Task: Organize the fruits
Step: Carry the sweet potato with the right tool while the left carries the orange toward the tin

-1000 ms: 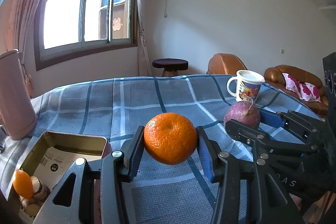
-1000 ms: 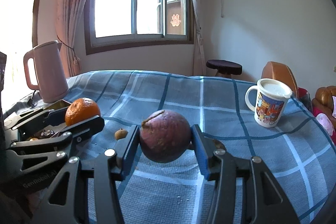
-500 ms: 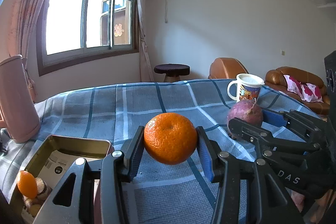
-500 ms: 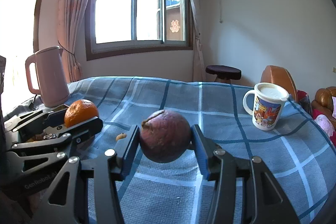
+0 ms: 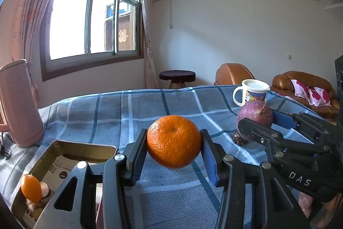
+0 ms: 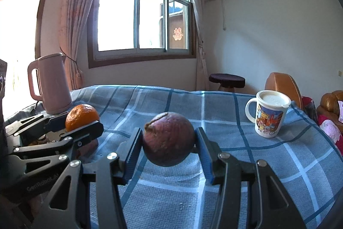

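Left tongs clamp orange, right tongs clamp purple fruit; both above open cloth, tin at left edge.

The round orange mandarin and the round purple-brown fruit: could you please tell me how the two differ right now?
The round orange mandarin is bright with fine, even dimpled peel; the round purple-brown fruit is dull, blotchy, with a cracked scar on top. The mandarin sits in the left hand-held gripper, the purple fruit in the right hand-held gripper. Both are clamped clear of the blue checked cloth.
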Action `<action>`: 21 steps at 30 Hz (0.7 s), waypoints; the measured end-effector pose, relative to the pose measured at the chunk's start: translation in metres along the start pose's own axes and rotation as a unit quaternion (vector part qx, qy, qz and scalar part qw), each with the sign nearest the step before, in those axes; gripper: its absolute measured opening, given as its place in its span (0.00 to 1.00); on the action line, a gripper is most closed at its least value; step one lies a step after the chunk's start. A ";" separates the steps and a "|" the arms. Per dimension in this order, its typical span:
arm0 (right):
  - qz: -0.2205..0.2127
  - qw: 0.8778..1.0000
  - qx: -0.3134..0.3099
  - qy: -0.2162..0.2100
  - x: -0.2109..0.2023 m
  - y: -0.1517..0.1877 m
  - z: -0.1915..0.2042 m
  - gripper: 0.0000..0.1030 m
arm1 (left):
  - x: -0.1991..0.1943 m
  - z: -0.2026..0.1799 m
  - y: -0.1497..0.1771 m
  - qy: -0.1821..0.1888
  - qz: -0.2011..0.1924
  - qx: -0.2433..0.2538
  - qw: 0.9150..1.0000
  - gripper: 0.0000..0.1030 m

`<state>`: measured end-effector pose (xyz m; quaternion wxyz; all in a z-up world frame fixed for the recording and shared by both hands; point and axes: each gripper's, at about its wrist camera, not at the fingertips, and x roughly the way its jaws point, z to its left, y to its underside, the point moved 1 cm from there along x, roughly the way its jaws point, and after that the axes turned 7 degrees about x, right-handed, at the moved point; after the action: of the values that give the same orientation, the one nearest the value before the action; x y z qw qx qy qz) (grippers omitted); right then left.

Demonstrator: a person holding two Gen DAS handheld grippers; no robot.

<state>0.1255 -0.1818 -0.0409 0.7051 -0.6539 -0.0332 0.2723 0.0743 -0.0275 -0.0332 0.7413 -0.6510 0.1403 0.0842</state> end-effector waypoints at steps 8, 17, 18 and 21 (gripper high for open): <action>-0.012 1.000 0.000 0.001 -0.005 0.000 0.000 0.51 | -0.007 0.001 -0.001 -0.008 -0.013 0.001 1.000 0.48; -0.017 1.000 -0.006 -0.005 -0.009 0.001 0.003 0.51 | -0.011 0.002 0.000 -0.010 -0.017 -0.001 1.000 0.48; -0.016 1.000 -0.006 -0.005 -0.009 0.001 0.004 0.51 | -0.012 0.002 0.000 -0.009 -0.018 -0.001 1.000 0.48; -0.014 1.000 -0.008 -0.006 -0.010 0.002 0.006 0.51 | -0.015 0.001 0.000 -0.008 -0.018 -0.002 1.000 0.48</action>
<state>0.1145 -0.1806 -0.0389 0.7036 -0.6571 -0.0481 0.2661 0.0604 -0.0251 -0.0287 0.7426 -0.6540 0.1225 0.0761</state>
